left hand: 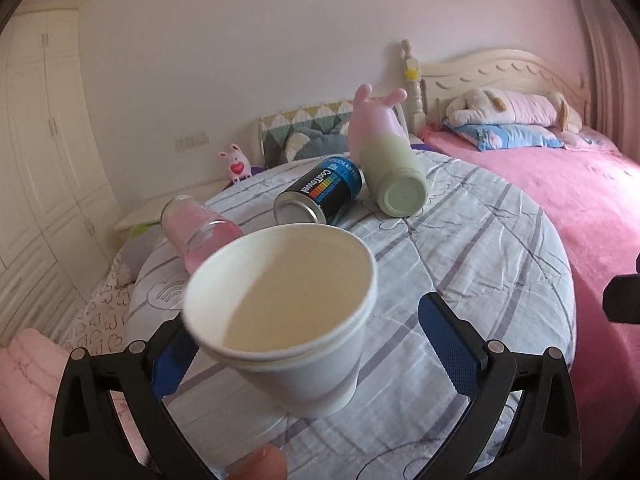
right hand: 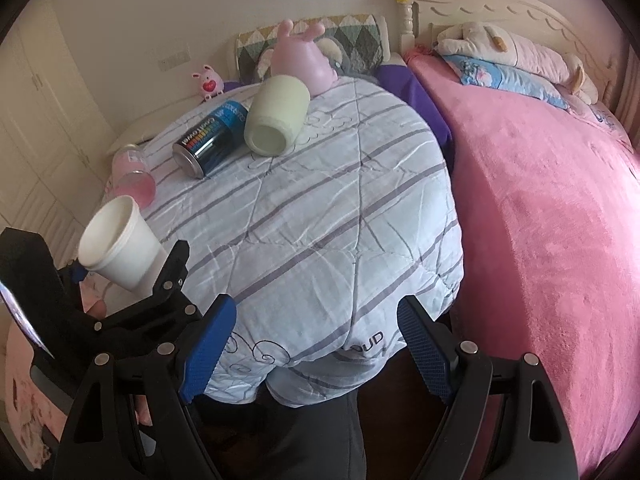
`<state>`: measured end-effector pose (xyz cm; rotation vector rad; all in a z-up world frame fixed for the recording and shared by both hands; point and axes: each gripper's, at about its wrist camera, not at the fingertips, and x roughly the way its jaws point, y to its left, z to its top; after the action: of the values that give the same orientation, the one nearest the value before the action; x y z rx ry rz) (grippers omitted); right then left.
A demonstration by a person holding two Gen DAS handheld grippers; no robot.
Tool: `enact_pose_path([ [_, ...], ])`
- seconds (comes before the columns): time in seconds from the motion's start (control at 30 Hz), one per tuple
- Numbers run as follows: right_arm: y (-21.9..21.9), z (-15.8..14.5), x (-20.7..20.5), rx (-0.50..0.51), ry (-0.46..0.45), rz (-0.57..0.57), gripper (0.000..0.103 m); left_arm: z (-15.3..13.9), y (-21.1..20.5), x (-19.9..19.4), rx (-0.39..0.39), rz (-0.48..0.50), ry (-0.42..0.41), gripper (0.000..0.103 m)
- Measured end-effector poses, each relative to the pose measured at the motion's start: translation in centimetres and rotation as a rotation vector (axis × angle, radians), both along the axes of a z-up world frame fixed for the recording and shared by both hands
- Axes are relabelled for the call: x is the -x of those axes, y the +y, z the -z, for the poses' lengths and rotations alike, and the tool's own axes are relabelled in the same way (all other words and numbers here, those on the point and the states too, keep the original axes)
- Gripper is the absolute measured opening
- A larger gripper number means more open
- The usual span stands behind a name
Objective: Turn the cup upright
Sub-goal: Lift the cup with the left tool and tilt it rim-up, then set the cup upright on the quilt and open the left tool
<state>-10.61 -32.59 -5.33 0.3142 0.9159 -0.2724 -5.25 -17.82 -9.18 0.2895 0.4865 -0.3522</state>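
A white paper cup stands between the blue fingers of my left gripper, mouth up and tilted toward the camera. The jaws stand wide; the right finger is clear of the cup, and the left finger is partly hidden behind the rim. The cup rests on or just above the striped quilt. In the right wrist view the cup sits at the far left inside the left gripper. My right gripper is open and empty over the quilt's near edge.
Lying on the quilt behind the cup are a pink glass jar, a dark can and a green and pink bunny bottle. A pink bed is to the right. White cupboards stand at the left.
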Motion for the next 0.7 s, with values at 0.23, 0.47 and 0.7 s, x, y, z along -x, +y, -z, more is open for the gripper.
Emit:
enact_pose_path([
  [0.23,0.6,-2.2,1.6,0.022,-0.064,0.018,0.084,-3.1,2.7,0.9,0.052,-0.01,0.018,0.103],
  [0.47,2.8,-5.1,2.7,0.07,-0.144,0.003,0.084,-7.8,7.7,1.2,0.131,-0.066,0.138,0.103],
  [0.7,5.5,-7.1,3.2,0.107,-0.213,-0.041,0.084,-11.1,12.9,2.3,0.079,-0.203,0.216,0.103],
])
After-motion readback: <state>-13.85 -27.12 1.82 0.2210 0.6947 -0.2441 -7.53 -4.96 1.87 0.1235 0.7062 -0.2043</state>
